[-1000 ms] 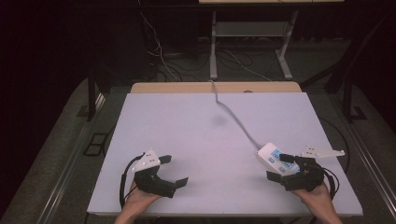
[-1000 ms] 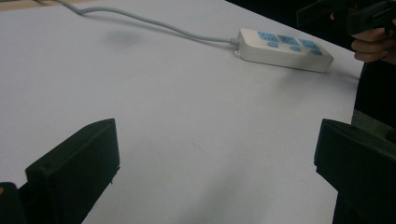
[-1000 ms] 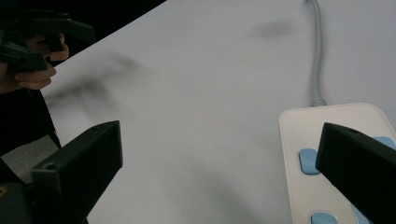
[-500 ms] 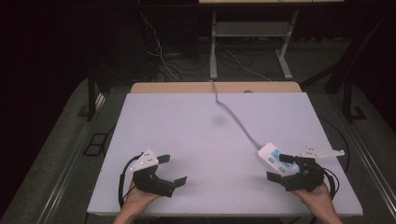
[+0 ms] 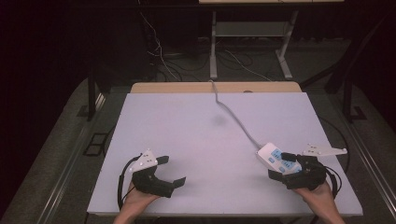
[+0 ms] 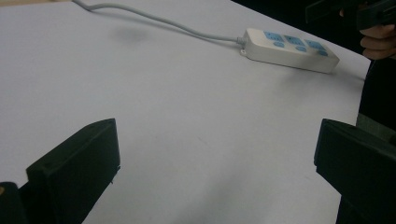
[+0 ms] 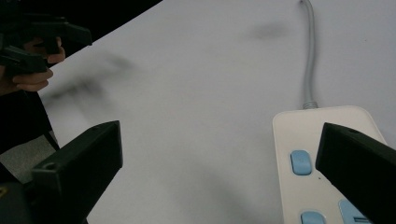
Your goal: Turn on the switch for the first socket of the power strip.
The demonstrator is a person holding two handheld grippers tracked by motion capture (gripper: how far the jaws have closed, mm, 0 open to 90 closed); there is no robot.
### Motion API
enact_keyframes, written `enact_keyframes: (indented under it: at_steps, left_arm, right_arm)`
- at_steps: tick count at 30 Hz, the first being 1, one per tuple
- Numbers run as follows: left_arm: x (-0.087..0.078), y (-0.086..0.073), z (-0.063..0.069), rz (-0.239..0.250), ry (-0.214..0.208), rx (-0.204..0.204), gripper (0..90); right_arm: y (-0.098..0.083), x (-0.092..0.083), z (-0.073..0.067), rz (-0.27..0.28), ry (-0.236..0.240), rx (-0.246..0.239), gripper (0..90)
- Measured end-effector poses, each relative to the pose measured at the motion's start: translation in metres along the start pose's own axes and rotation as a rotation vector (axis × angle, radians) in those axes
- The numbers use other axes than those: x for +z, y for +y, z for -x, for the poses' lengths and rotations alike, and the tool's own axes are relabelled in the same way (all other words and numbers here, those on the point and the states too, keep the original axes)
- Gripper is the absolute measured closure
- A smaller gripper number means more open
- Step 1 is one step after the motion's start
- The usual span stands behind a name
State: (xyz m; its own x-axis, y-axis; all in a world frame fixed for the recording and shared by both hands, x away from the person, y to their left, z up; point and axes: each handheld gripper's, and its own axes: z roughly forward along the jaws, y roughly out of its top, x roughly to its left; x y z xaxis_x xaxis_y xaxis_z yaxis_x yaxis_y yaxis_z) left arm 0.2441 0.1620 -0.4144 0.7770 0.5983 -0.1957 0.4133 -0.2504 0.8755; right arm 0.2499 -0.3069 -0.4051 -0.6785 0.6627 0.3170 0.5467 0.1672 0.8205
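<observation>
High view: right gripper (image 5: 283,166) wide open at the near end of the power strip (image 5: 276,157) by the table's (image 5: 196,140) right edge, best closed squarely across the casing; left gripper (image 5: 170,171) open, well apart.

one power strip (image 5: 276,160), two tongs

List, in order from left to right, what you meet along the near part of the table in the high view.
left gripper → bare white table → power strip → right gripper
</observation>
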Motion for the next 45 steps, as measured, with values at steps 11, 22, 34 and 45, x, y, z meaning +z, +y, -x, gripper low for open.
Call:
enact_keyframes:
  at_steps: [11, 22, 34, 45]
  left_arm:
    - [-0.002, -0.002, -0.003, 0.004, 0.008, -0.012, 0.0]
    - [-0.003, -0.002, -0.004, 0.010, 0.013, -0.020, 0.0]
    - [-0.003, -0.002, -0.005, 0.007, 0.013, -0.022, 0.0]
    - [-0.002, -0.003, -0.006, -0.004, 0.008, -0.021, 0.0]
  right_arm:
    - [0.010, 0.001, 0.000, -0.045, 0.001, -0.011, 0.2]
    - [0.024, 0.002, 0.003, -0.098, -0.001, -0.033, 0.3]
    - [0.042, 0.004, 0.006, -0.166, -0.007, -0.071, 0.3]
    - [0.051, 0.007, 0.014, -0.204, -0.012, -0.079, 0.3]
